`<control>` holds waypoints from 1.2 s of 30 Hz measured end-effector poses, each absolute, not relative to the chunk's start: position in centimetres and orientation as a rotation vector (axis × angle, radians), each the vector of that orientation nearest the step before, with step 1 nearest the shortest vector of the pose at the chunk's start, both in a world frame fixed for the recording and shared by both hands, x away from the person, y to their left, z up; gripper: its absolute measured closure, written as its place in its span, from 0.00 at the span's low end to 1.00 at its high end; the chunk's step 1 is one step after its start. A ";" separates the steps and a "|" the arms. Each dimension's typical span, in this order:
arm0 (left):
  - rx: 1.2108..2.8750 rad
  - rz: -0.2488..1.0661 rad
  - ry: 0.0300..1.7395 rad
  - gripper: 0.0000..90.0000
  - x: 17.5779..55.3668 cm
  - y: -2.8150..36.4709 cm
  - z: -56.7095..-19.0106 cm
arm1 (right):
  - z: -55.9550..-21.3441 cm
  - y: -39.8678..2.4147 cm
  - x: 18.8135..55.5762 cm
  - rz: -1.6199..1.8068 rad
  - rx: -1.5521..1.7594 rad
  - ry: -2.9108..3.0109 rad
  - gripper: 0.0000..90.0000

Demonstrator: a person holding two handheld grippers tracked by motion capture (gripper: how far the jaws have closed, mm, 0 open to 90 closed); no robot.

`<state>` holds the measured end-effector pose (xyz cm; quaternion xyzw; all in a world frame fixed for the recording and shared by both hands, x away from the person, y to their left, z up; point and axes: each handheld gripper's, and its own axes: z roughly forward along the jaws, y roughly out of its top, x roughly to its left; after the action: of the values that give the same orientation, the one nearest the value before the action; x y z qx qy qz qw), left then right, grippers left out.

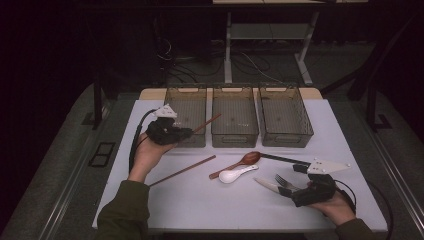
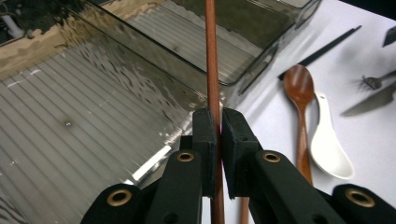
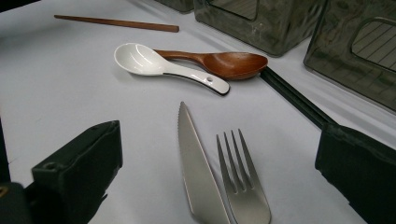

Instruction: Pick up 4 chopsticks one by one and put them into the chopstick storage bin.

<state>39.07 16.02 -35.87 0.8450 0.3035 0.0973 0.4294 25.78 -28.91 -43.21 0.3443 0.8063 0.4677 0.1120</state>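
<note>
My left gripper point(image 1: 184, 133) point(image 2: 218, 125) is shut on a brown chopstick point(image 1: 207, 121) point(image 2: 211, 56). It holds the stick slanted over the left clear bin point(image 1: 186, 97) point(image 2: 70, 140). A second brown chopstick point(image 1: 182, 170) point(image 3: 116, 22) lies on the white table. My right gripper point(image 1: 286, 190) point(image 3: 219, 156) rests low at the front right and is open. A metal knife point(image 1: 266, 184) point(image 3: 196, 163) and fork point(image 1: 285, 181) point(image 3: 240, 182) lie between its jaws, untouched.
A wooden spoon point(image 1: 246, 160) point(image 3: 229, 63) and a white ceramic spoon point(image 1: 236, 174) point(image 3: 159, 63) lie side by side mid-table. Black chopsticks point(image 1: 282, 159) point(image 3: 294, 98) lie behind the fork. The middle bin point(image 1: 234, 117) and right bin point(image 1: 285, 117) stand in a row at the back.
</note>
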 end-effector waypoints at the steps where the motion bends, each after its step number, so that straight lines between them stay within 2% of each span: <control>1: 2.110 0.246 0.762 0.93 39.3 16.0 -35.8 | -43.2 -28.9 25.8 1.372 1.010 2.368 0.01; 36: 2.076 0.341 0.931 0.93 45.9 15.6 -34.6 | -43.2 -29.0 25.8 1.385 1.016 2.362 0.01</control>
<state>45.90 15.56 -34.65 0.8237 0.3694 0.1353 0.4084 25.78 -28.97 -43.18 0.3456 0.8039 0.4714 0.1103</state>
